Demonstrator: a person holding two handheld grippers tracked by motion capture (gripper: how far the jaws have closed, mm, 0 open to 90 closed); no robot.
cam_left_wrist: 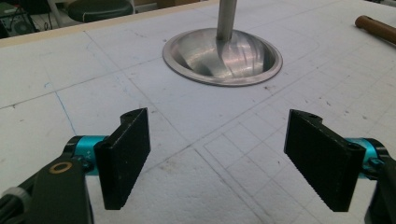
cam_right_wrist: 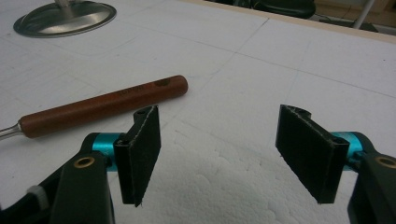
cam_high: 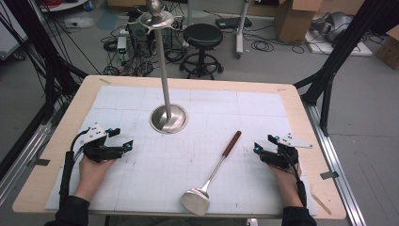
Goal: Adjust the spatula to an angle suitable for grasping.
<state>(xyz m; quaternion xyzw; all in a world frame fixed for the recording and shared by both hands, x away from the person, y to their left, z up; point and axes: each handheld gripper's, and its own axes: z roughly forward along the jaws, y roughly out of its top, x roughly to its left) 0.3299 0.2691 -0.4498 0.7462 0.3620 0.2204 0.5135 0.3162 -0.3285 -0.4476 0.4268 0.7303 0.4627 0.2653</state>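
A: While both hands rest near the table's front edge, what does the high view give?

B: The left gripper [cam_high: 120,139] sits at nine o'clock on the white mat [cam_high: 263,101], the right gripper [cam_high: 264,143] at three o'clock, both with jaws spread and nothing between them. The spatula [cam_high: 212,175] lies flat between them, nearer the right one. Its long axis runs from the metal blade at six o'clock up to the wooden handle [cam_high: 232,143] pointing toward one o'clock. The steel stand [cam_high: 168,117] rises at twelve o'clock.

A: And the left gripper view?

B: Jaws wide, bare mat between them. The stand's base [cam_left_wrist: 222,57] is at twelve o'clock, the handle's tip [cam_left_wrist: 376,29] at two o'clock.

A: The right gripper view?

B: Jaws wide again, empty. The handle [cam_right_wrist: 102,106] lies at ten o'clock, just beyond the left pad [cam_right_wrist: 140,154], apart from it, its hanging hole facing up.

A: So which step is this?

B: I judge it the start: nothing grasped yet. The next move probably calls for the right gripper to swing toward the handle, straddle it across its axis, then close.
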